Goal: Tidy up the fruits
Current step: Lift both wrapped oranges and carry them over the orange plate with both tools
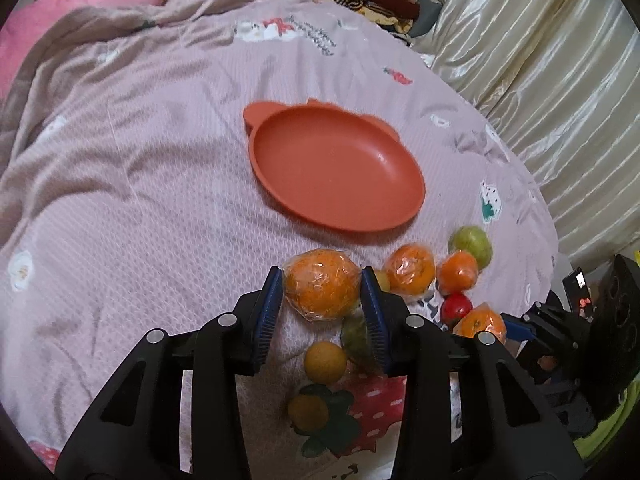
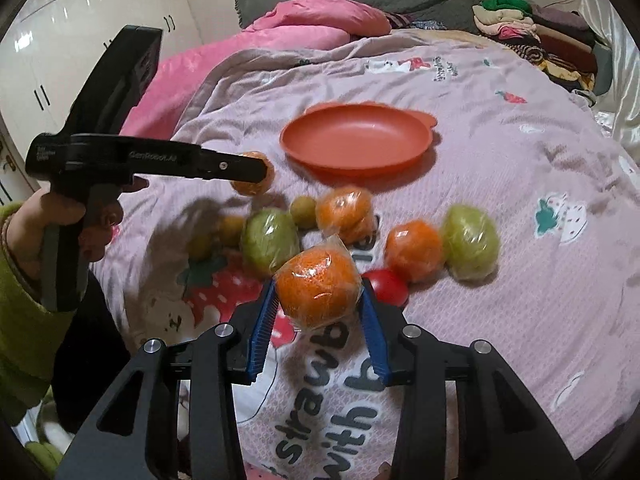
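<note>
Judging from how things lie, the sorting has barely begun: the shallow terracotta-orange plastic dish with small ear-like tabs (image 1: pixel 338 168) sits bare on the pink printed bedspread (image 1: pixel 140 184), with no fruit in it. Both hands are loaded, though. The left gripper (image 1: pixel 322 286) has its blue pads pressed on a large plastic-wrapped orange (image 1: pixel 322 282), held just short of the dish. The right gripper (image 2: pixel 318 292) is clamped on another film-wrapped orange (image 2: pixel 316 288), raised above the heap. Still lying loose on the bedspread near the dish are two wrapped green fruits (image 2: pixel 270 240), two more wrapped oranges (image 2: pixel 346 212), a red tomato-like fruit (image 2: pixel 388 286) and a few small yellowish ones (image 1: pixel 325 362). Nearly everything remains to be placed
</note>
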### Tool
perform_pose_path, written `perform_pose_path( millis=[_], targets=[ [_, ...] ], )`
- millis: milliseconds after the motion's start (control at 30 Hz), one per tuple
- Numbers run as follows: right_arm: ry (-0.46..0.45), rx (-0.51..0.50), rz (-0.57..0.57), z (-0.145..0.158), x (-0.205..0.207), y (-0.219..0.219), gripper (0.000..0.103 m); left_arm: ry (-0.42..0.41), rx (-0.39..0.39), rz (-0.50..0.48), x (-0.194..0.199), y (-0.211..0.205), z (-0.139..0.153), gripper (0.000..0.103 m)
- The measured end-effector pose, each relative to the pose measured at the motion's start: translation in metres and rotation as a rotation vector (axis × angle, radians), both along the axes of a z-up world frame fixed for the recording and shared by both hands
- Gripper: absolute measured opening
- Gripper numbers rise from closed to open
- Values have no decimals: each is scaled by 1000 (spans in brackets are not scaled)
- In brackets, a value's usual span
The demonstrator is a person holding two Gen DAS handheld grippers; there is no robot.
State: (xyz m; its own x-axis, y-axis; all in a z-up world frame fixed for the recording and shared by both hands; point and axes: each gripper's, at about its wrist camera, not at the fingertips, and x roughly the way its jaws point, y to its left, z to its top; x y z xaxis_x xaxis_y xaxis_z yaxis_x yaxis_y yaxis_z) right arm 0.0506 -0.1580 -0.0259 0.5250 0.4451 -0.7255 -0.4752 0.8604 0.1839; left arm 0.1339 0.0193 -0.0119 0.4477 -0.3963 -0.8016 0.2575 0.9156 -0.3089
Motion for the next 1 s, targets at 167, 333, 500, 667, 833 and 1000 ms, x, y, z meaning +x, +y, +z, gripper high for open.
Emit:
perform_pose_path(
  millis=[167,333,500,667,833,1000],
  targets=[
    [-18,7,-21,12,12,-5,39,-32,-5,9,7,-1,11,32],
    [-41,5,-38,20,26,-8,39,-51,-22,14,12,-2,14,32],
    [-55,-7,-58,25,45,-11,39,-88,4,22,19,-8,21,32],
    [-72,-5,-73,30,63,-13,39,-119,26,9,26,-16,26,32],
    [-75,-12,-83,31,77,-12,39,-127,40,-7,37,-23,27,32],
    [-70,-16,-78,29,89,-7,39,-118,56,-22,49,-28,22,32]
  ],
)
